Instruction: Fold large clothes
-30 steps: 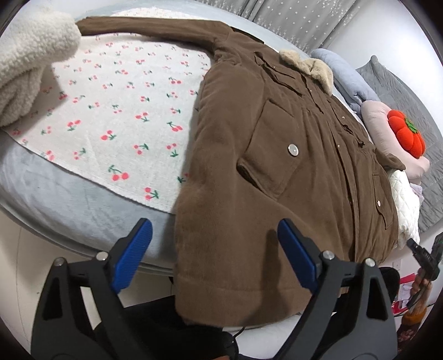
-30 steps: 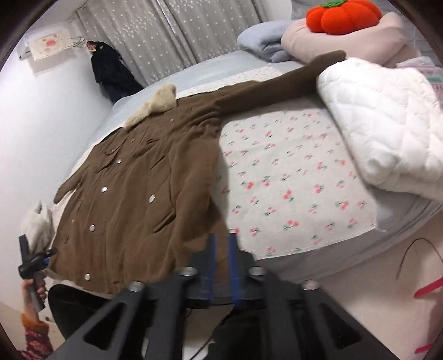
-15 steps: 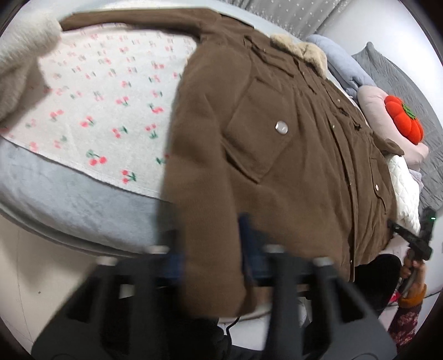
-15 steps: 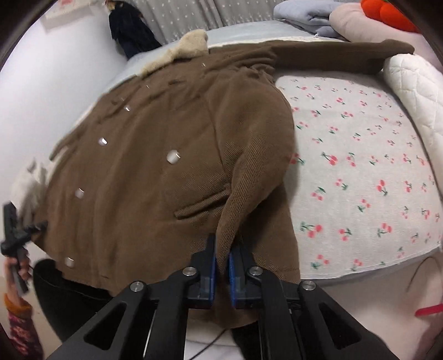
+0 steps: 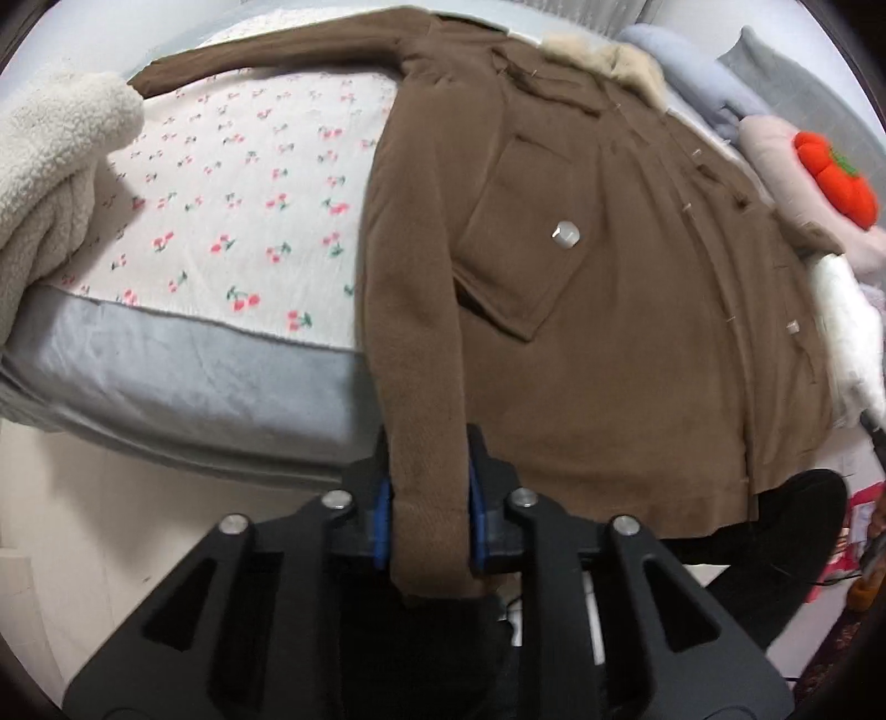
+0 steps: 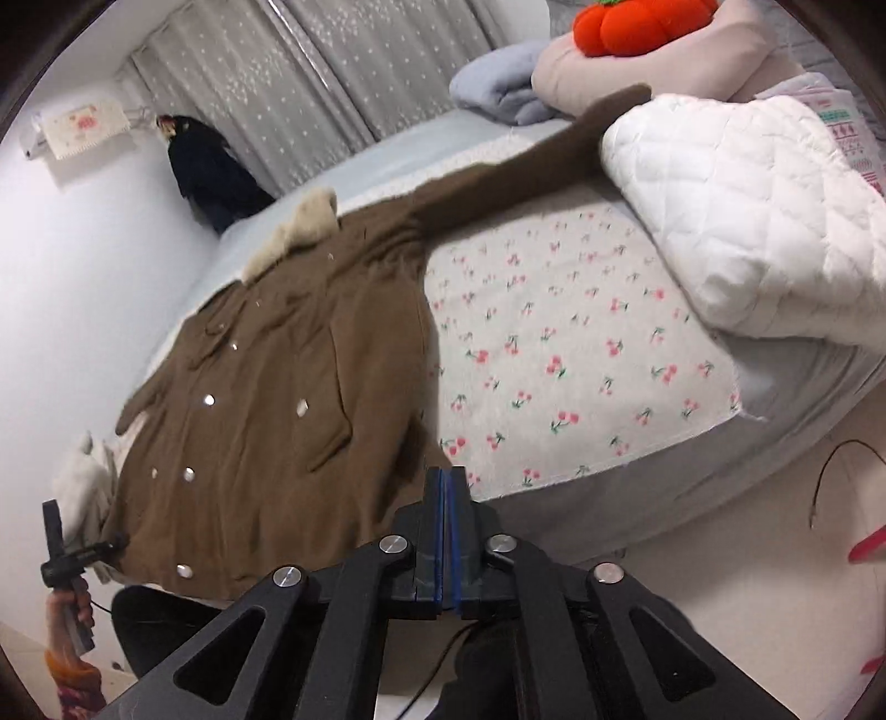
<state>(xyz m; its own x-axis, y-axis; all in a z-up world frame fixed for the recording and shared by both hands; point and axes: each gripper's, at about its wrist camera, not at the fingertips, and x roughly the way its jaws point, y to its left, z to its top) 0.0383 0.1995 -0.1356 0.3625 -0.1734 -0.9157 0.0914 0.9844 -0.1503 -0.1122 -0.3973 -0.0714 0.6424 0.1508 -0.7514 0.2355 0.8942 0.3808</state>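
A brown coat (image 5: 609, 343) with a pale fur collar (image 5: 603, 61) lies front-up and buttoned on the bed (image 5: 183, 382), its body resting partly on a white cherry-print cloth (image 5: 243, 221) spread over the grey bedcover. In the left wrist view, the left hand-held gripper (image 5: 429, 515) is closed on the coat's hem corner at the near bed edge, a fold of brown fabric pinched between its blue pads (image 5: 381, 518) and hanging below them. One sleeve (image 5: 266, 61) extends away from the coat's shoulder along the far edge of the cherry-print cloth, its cuff next to a cream fleece garment (image 5: 50, 183). A flap pocket (image 5: 515, 243) with a silver snap (image 5: 565, 235) sits on the coat's chest panel. In the right wrist view, the right hand-held gripper (image 6: 447, 531) has its blue pads (image 6: 437, 531) pressed together, its tip at the coat's other hem corner; whether fabric lies between them cannot be told. The coat's second sleeve (image 6: 531, 166) reaches from the shoulder to a white quilted garment (image 6: 742, 221), and its cuff is hidden behind that garment. Beyond the quilted garment, relative to the coat, lie a pink pillow (image 6: 664, 66) bearing an orange pumpkin cushion (image 6: 637, 22) and a folded pale-blue blanket (image 6: 498, 83). Grey dotted curtains (image 6: 332, 72) hang behind the bed.
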